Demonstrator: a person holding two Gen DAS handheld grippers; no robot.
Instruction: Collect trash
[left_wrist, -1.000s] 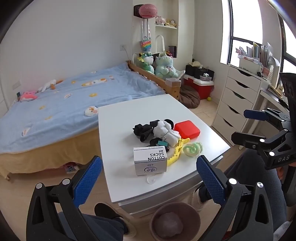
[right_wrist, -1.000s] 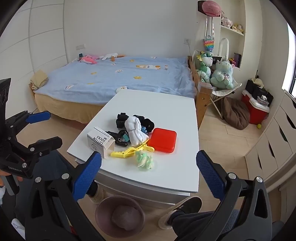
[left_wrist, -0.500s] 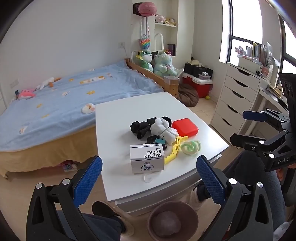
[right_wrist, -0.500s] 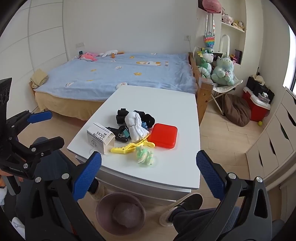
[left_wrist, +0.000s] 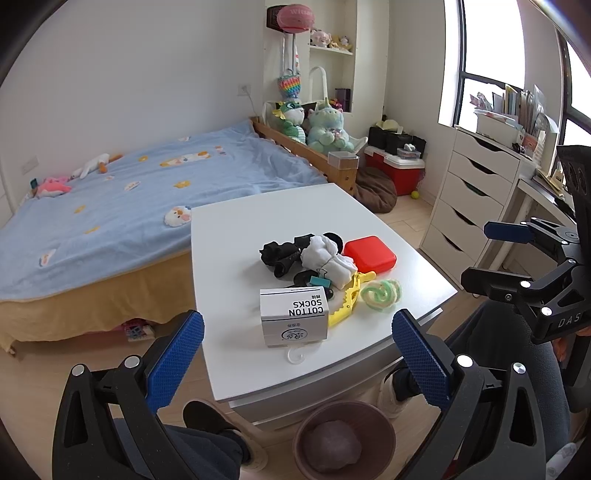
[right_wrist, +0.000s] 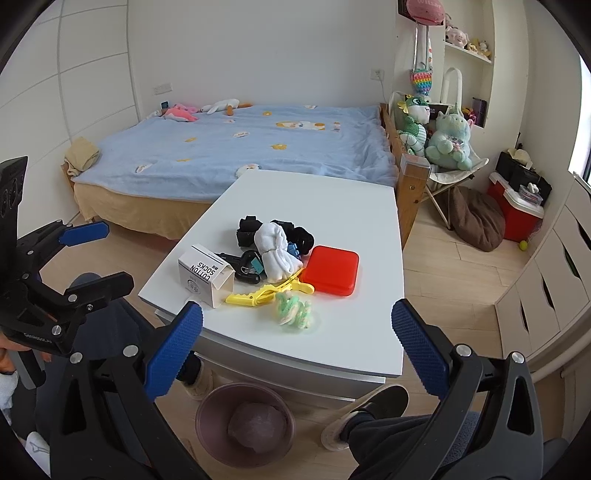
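Note:
A white table (left_wrist: 236, 236) (right_wrist: 332, 206) holds a pile: a white "COTTON SOCKS" box (left_wrist: 293, 316) (right_wrist: 205, 274), rolled black socks (left_wrist: 281, 253), a white sock bundle (left_wrist: 328, 258) (right_wrist: 275, 249), a red case (left_wrist: 369, 254) (right_wrist: 332, 269), a yellow clip (left_wrist: 347, 301) (right_wrist: 262, 293) and a green-white scrunchie (left_wrist: 380, 293) (right_wrist: 293, 314). A brown trash bin (left_wrist: 343, 441) (right_wrist: 245, 422) stands on the floor below the near edge. My left gripper (left_wrist: 295, 354) and right gripper (right_wrist: 295, 350) are both open and empty, held short of the table's near edge.
A bed with a blue blanket (left_wrist: 129, 199) lies behind the table. White drawers (left_wrist: 472, 192) and a desk stand to the right. A red cooler (left_wrist: 397, 171), a brown beanbag (right_wrist: 476, 218) and plush toys (right_wrist: 447, 138) sit by the far wall. The person's legs and shoes are under the table.
Both views have shifted slightly; the table pile sits a little lower and nearer in the right view. Both grippers stay open and nothing on the table has moved.

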